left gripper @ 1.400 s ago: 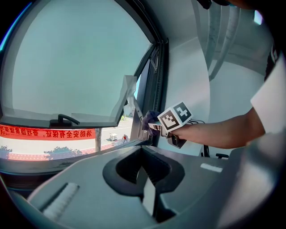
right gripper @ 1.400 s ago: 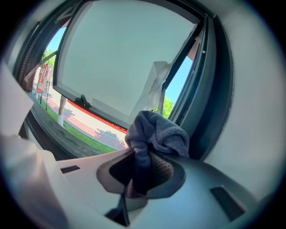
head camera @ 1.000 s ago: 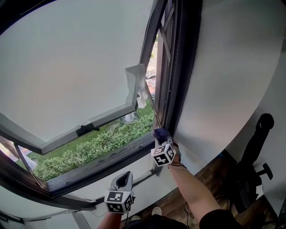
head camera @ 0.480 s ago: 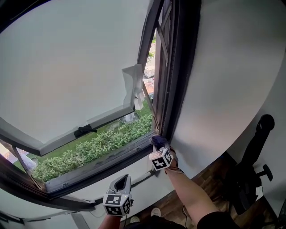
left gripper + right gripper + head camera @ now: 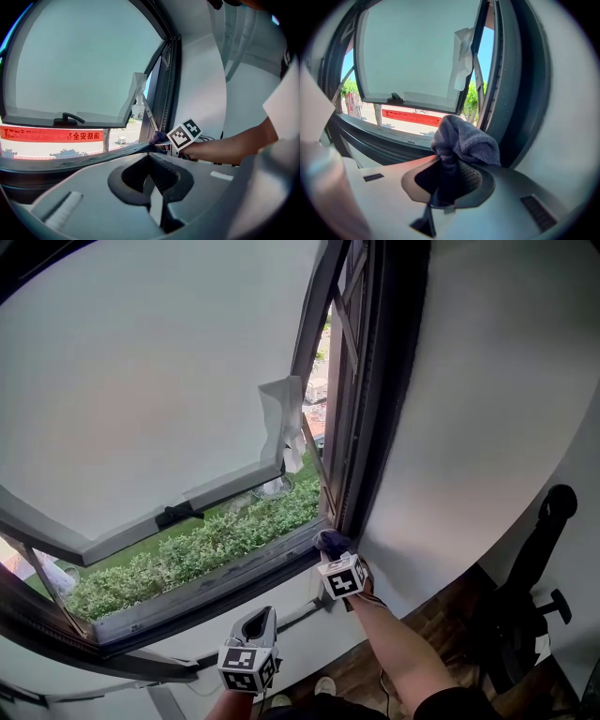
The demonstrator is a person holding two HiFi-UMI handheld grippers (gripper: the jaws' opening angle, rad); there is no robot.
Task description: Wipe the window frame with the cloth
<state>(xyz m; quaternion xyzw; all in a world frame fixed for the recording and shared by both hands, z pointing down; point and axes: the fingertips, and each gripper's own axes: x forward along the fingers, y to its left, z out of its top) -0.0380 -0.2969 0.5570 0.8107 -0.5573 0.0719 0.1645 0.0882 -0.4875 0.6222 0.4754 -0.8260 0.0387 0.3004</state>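
Where the head view is read from its left edge, an open sash is seen tilted outward. A black handle is noted on its lower rail, and a green hedge is seen outside below it. The left gripper is held low, beneath the sill and well apart from the window frame. Its jaws are pressed together and nothing is found between them. A white sheet is noted hanging at the sash's right corner. Further right, the cloth, dark and bunched, is pinched in the jaws of the right gripper. The cloth is held at the frame's lower right corner, where the bottom rail and the upright meet; actual contact cannot be confirmed. A white wall is recorded beside the upright, and a black chair near the right edge.
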